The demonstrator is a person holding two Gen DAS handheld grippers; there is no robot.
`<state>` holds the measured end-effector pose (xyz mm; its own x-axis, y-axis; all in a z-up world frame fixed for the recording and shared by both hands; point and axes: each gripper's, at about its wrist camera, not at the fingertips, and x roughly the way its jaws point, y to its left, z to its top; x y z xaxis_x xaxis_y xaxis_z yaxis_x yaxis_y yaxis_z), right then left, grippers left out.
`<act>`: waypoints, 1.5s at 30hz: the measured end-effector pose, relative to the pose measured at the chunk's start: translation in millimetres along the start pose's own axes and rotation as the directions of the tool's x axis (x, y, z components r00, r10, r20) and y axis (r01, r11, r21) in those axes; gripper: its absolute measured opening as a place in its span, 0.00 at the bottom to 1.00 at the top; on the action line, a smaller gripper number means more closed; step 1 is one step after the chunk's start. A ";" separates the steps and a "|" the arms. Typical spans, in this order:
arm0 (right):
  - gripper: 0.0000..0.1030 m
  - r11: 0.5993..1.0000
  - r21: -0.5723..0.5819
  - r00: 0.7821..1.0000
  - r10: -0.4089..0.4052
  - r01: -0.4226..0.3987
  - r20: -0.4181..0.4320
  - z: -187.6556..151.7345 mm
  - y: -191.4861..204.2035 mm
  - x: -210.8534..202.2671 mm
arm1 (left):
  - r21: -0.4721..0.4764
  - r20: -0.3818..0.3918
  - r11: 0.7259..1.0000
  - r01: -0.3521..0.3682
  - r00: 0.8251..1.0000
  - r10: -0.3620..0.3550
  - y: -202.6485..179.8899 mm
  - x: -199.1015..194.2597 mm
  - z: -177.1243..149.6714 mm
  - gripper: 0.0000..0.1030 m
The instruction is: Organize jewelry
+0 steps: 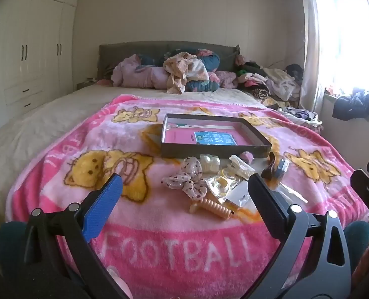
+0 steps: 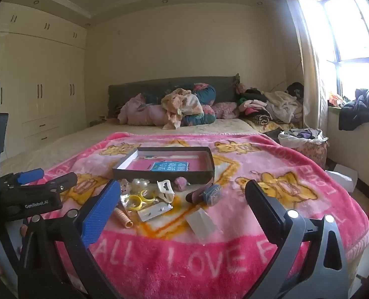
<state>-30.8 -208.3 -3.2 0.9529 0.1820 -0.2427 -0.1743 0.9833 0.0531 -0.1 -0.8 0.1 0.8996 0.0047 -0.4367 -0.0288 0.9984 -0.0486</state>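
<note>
A dark shallow box (image 1: 258,138) with a pink lining and a blue card lies on the pink blanket; it also shows in the right wrist view (image 2: 209,160). In front of it lies a pile of accessories: a dotted fabric bow (image 1: 186,178), a white claw clip (image 1: 240,165), yellow rings in a clear bag (image 1: 221,183), an orange spiral hair tie (image 1: 215,206), a brown clip (image 1: 270,167) and a small card with earrings (image 2: 155,209). My left gripper (image 1: 184,194) is open and empty, just short of the pile. My right gripper (image 2: 182,199) is open and empty above the blanket.
The pink "FOOTBALL" blanket (image 1: 59,169) covers the near end of a bed. Heaped clothes and pillows (image 1: 184,74) lie at the headboard. A wardrobe (image 1: 30,57) stands at the left, a window (image 2: 353,37) at the right, a bag of clothes (image 2: 306,139) beside the bed.
</note>
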 end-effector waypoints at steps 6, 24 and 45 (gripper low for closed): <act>0.94 1.000 0.000 1.000 0.006 -0.006 0.001 0.1 0.5 -1.8 | -0.003 -0.003 1.000 0.001 1.000 -0.001 0.4 1.8 0.5 0.90; 0.94 1.000 0.016 1.000 -0.005 0.005 -0.008 -3.7 -2.7 -2.6 | 0.007 0.026 1.000 0.004 1.000 -0.004 -5.1 -4.1 2.6 0.90; 0.94 1.000 0.020 1.000 -0.006 0.006 -0.010 0.3 -4.2 -0.1 | 0.009 0.026 1.000 0.006 1.000 -0.006 -4.9 -7.0 1.0 0.90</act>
<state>-30.1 -212.5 -3.1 0.9514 0.1764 -0.2526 -0.1636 0.9840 0.0711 -5.8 -5.6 4.3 0.9108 0.0004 -0.4129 -0.0199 0.9989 -0.0430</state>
